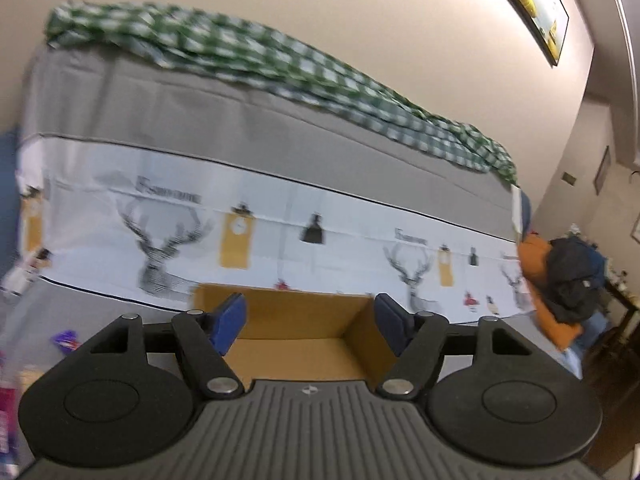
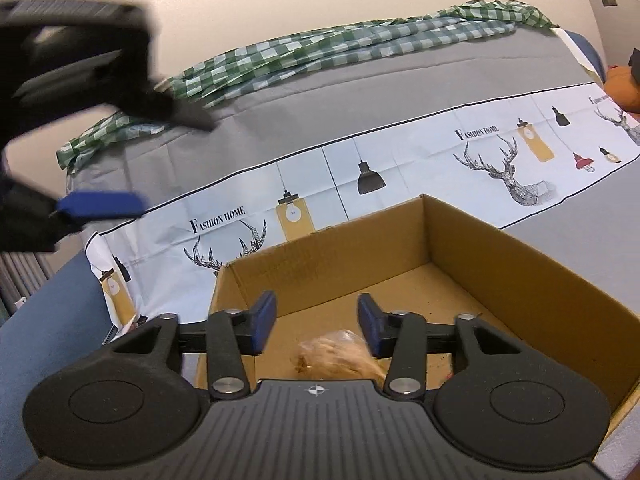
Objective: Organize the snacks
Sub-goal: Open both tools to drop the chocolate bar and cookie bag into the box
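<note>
One open brown cardboard box (image 2: 460, 276) sits on the grey printed tablecloth (image 2: 360, 92). One clear-wrapped tan snack packet (image 2: 340, 354) lies on the box floor, just under the right gripper (image 2: 317, 322), whose blue pads are spread with nothing between them. The left gripper (image 1: 310, 326) is likewise spread and holds nothing, above the box. One green checked cloth (image 2: 320, 52) lies along the table's far edge.

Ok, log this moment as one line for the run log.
left gripper: open, empty | right gripper: open, empty, above cardboard box | clear snack bag: lying in box
</note>
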